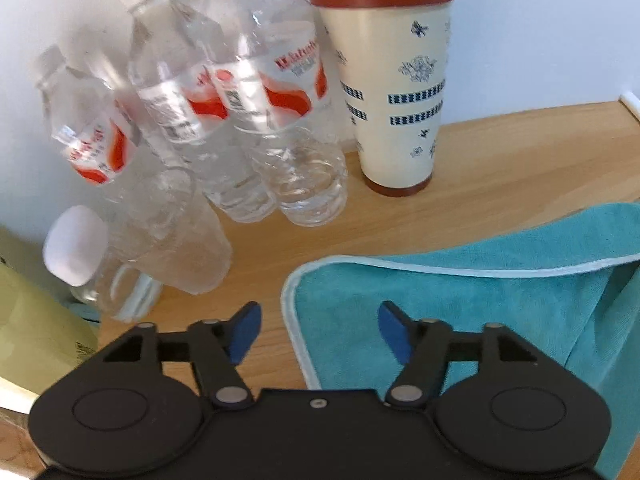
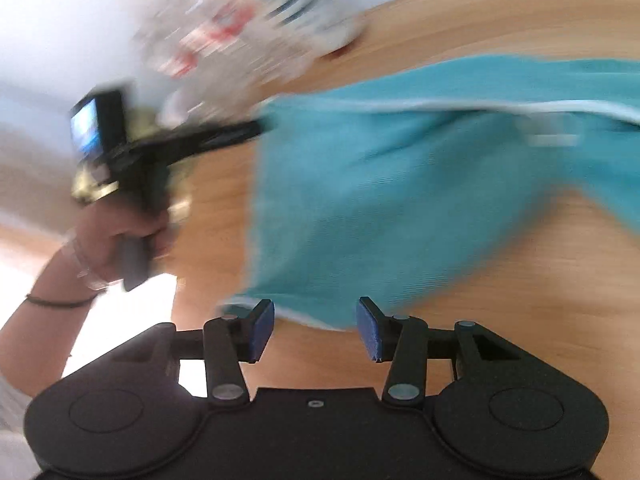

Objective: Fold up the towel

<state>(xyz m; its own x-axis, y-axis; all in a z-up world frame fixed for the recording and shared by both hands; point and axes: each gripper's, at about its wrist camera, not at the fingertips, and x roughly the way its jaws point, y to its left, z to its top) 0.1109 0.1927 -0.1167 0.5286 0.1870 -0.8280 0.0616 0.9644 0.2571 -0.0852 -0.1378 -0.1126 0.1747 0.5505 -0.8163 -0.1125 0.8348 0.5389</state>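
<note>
A teal towel [image 1: 460, 312] with a pale trim lies on the wooden table [image 1: 500, 160], one layer folded over another. My left gripper [image 1: 320, 330] is open above the towel's near-left rounded corner, its blue pads [image 1: 246, 334] spread wide with nothing between them. In the blurred right wrist view the same towel [image 2: 380, 200] spreads across the table. My right gripper [image 2: 316, 330] is open at the towel's near edge, holding nothing. The left gripper [image 2: 240, 132] shows there too, held by a hand [image 2: 116, 240], its tips at the towel's far-left corner.
Several clear water bottles [image 1: 224, 112] with red labels stand at the back left, one lying on its side [image 1: 140, 256]. A cream tumbler with a red lid [image 1: 392, 92] stands beside them. A yellow-green object [image 1: 36, 328] sits at the left edge. A white wall is behind.
</note>
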